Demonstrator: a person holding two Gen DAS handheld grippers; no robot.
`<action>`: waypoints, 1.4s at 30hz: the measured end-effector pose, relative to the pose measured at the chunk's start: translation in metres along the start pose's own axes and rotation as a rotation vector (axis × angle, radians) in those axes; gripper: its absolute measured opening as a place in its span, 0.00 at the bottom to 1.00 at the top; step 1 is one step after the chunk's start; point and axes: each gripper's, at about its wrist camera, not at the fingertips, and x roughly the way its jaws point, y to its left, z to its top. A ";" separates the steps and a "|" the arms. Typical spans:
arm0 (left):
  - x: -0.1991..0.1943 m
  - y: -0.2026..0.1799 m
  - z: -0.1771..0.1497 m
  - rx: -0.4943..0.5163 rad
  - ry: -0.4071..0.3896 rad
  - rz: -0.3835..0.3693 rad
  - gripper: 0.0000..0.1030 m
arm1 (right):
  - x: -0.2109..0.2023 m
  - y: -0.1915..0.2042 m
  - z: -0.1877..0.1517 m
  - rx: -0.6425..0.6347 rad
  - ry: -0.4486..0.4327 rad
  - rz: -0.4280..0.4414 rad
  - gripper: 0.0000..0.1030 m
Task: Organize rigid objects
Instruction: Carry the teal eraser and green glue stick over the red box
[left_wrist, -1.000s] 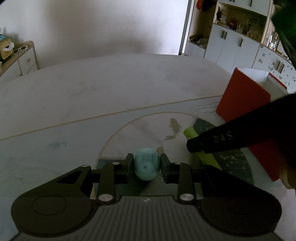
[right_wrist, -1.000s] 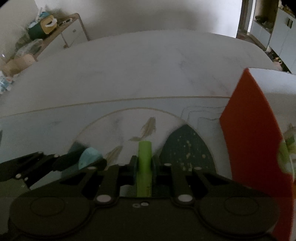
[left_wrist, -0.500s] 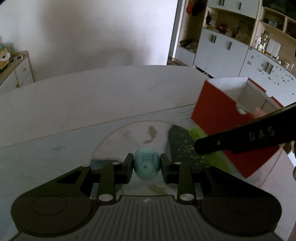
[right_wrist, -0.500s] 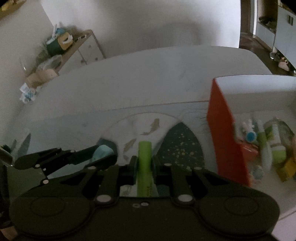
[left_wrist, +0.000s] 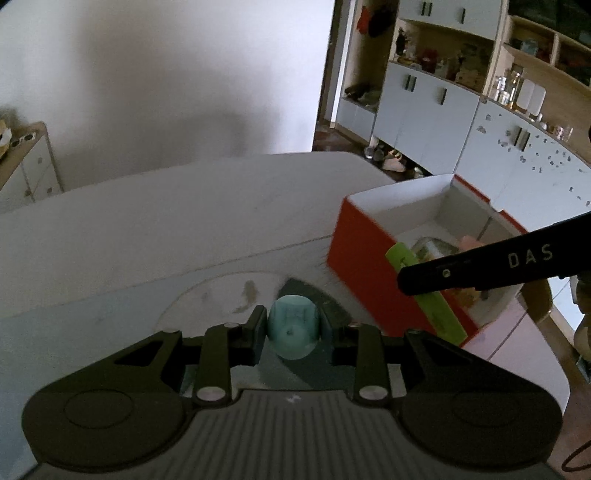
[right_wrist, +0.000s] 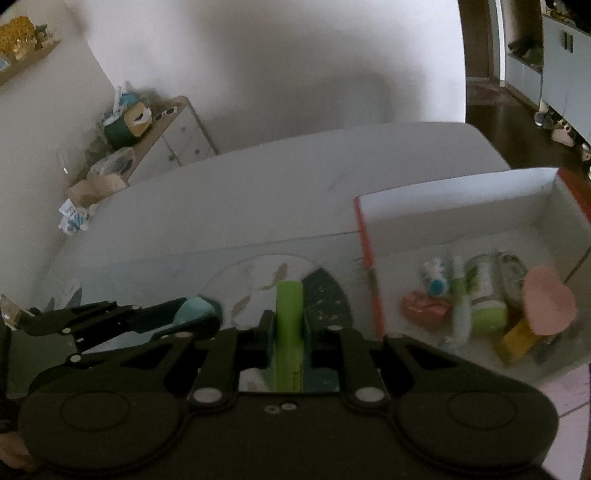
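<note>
Dim daylight fills a room with a white wall, pale blue cabinets at the right and a low wooden sideboard at the left. A large pale table takes up the middle, with a round mat printed with small fish and a dark green patch lying on it.

On the right part of the table stands an open box, orange-red outside and white inside. It holds a jumble of small things, among them a pink heart shape, a green-labelled bottle, a red item and a yellow item; most are blurred.

The left gripper is closed around a small teal rounded piece, held above the mat, to the left of the box.

The right gripper has its jaws pressed tight on a light green stick, which points forward between the fingers. In the left camera's view this stick sits in front of the box's near red wall, its top end level with the rim. From the right camera, the left gripper shows at the lower left.
</note>
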 end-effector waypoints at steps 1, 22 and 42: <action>-0.001 -0.006 0.004 0.006 -0.004 -0.002 0.29 | -0.004 -0.006 0.001 0.000 -0.007 0.001 0.15; 0.036 -0.133 0.050 0.051 0.005 -0.037 0.29 | -0.051 -0.137 0.005 0.044 -0.066 -0.043 0.15; 0.142 -0.167 0.075 0.063 0.141 0.083 0.29 | -0.018 -0.196 0.003 0.066 0.017 -0.037 0.15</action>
